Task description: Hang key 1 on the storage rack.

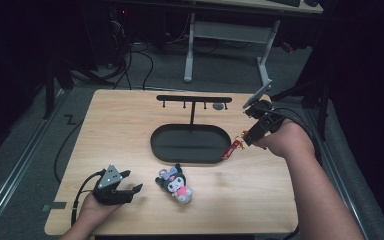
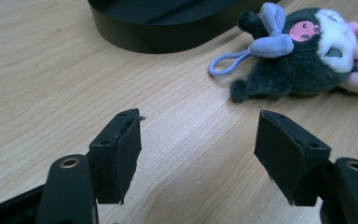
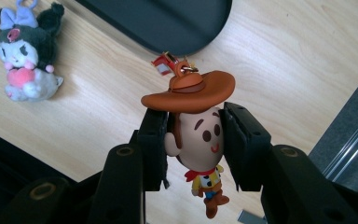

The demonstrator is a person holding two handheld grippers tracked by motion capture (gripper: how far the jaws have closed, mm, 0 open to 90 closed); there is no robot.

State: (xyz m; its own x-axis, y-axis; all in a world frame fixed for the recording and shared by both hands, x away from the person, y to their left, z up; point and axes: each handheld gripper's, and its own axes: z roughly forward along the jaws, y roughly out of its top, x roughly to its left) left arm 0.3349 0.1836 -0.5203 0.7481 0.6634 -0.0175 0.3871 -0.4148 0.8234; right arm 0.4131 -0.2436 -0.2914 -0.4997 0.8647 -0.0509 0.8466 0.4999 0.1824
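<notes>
The wooden bench (image 1: 130,120) carries a black stand whose oval tray (image 1: 162,145) sits at its middle, with an upright post and a hooked crossbar (image 1: 194,98) rising from the tray's far side. Just beyond the tray's near rim lies a dark plush (image 1: 176,185) with a purple bow, a pink heart and a lilac loop, on its side on the wood. The left gripper (image 1: 130,192) rests low on the bench to the near left of the tray, beside the plush but apart from it, its jaws standing wide with only bare wood between them. The right gripper (image 1: 247,136) hangs above the bench just off the tray's right end, its jaws clamped on the head of a small cowboy figure (image 3: 200,140) in a brown hat. In the right gripper view the figure's body dangles below the pads. A red tag (image 1: 231,149) on a gold ring hangs from the hat's top, close to the tray's right rim.
</notes>
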